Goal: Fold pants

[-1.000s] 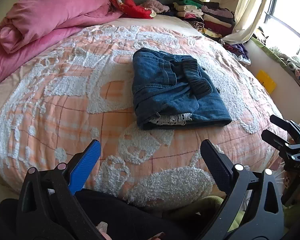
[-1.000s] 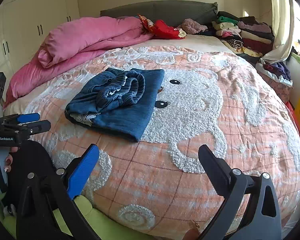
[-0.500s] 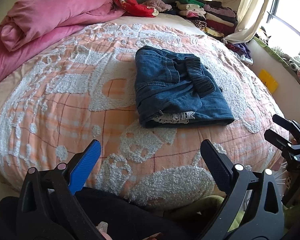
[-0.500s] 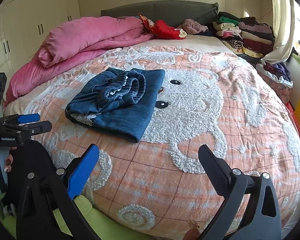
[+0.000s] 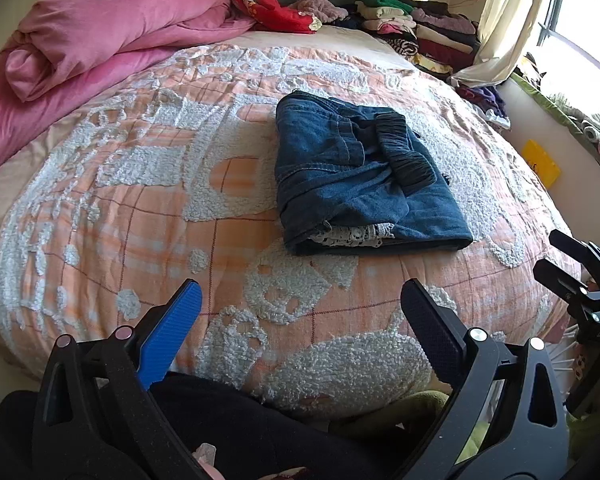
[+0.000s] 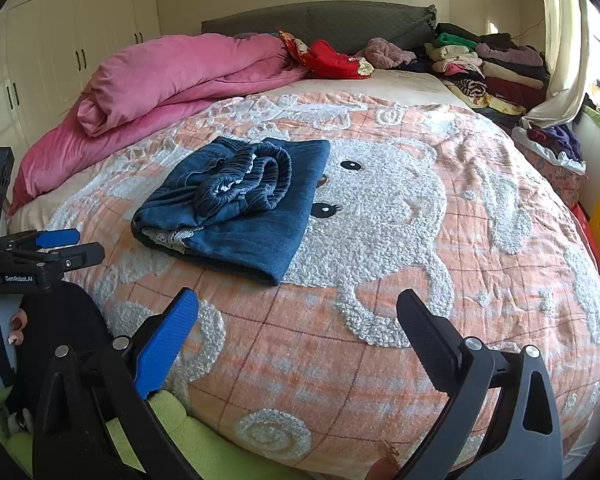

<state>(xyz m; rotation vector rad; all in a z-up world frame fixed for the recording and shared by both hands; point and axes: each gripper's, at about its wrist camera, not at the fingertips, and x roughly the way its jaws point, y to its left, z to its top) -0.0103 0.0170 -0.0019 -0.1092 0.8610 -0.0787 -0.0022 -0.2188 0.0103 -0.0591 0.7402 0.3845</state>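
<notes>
Blue denim pants [image 5: 360, 178] lie folded into a compact stack on the orange and white bedspread [image 5: 140, 184], elastic waistband on top and white lace showing at the near edge. From the right wrist view the pants [image 6: 240, 204] sit left of centre. My left gripper [image 5: 300, 300] hangs open near the bed's front edge, well short of the pants, nothing between its fingers. My right gripper [image 6: 298, 308] is also open and empty, held back from the pants. Each gripper shows in the other's view, the right gripper [image 5: 572, 264] at the far right and the left gripper [image 6: 60, 246] at the far left.
A rolled pink duvet [image 6: 172, 76] lies at the back left of the bed. Stacks of folded clothes [image 6: 484, 68] and a red garment [image 6: 332, 60] line the headboard side. A curtain and window stand at the right, white wardrobes [image 6: 60, 52] at the left.
The left wrist view has tilted slightly, so the pants sit a little lower in its frame. The pants and right gripper have not visibly moved. Both grippers stay open.
</notes>
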